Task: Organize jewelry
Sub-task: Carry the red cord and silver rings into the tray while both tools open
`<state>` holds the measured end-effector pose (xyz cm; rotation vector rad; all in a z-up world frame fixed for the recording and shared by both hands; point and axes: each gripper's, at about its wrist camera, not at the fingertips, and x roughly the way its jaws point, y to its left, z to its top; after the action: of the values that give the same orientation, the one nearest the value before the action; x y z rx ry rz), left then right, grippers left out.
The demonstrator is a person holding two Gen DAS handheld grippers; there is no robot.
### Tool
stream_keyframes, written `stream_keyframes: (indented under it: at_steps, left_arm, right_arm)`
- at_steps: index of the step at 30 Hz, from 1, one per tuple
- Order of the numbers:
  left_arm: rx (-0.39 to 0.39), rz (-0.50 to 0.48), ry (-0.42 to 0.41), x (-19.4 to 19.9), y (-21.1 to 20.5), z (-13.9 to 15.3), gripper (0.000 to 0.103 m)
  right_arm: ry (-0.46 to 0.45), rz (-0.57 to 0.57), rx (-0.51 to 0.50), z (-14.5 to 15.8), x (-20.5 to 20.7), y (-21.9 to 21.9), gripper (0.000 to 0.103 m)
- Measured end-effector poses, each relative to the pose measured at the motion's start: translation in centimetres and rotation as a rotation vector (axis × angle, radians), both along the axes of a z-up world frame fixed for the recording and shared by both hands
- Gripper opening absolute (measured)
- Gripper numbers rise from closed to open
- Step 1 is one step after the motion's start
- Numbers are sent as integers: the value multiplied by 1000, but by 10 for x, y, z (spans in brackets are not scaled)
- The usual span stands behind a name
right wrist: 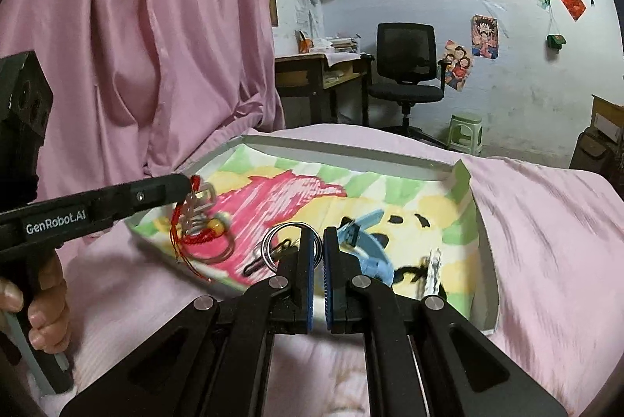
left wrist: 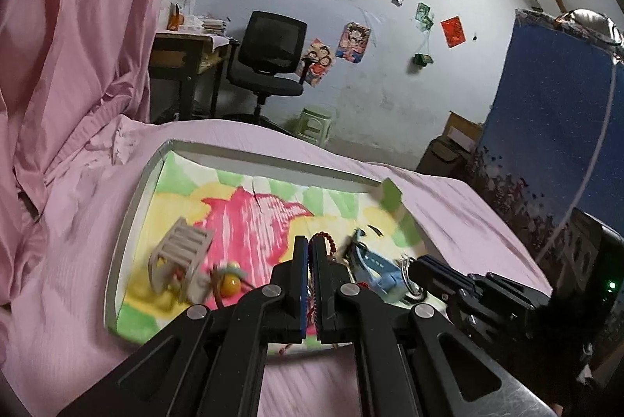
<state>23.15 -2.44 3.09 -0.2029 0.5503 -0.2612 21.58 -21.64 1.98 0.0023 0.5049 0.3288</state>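
Clenched left tongs [left wrist: 311, 241] on red beads [left wrist: 327, 239], right tongs [right wrist: 318, 237] on rings [right wrist: 281, 241], above tray [right wrist: 343, 154], pink bedspread [right wrist: 546, 222].

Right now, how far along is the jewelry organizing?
Done: nothing looks sorted yet. In hand: the left gripper pinches a red corded charm; the right gripper pinches silver rings. Left: blue watch and white clip lie loose in the tray.
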Motion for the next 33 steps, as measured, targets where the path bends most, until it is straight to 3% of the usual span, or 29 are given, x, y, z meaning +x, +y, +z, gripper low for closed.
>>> stream_keyframes:
  at_steps: [9,22,33]
  left_arm:
    - [27,31,90,29,2,-17,3]
    - [89,1,183,34,-7,-31,3]
    - [70,-2,269,39,-1,-43,3]
  right_arm:
    - [32,2,-63,-9,14,12,4]
    - [67,46,-146,-19,9,25,4]
    - [113,67,-176,-24,10,29,4]
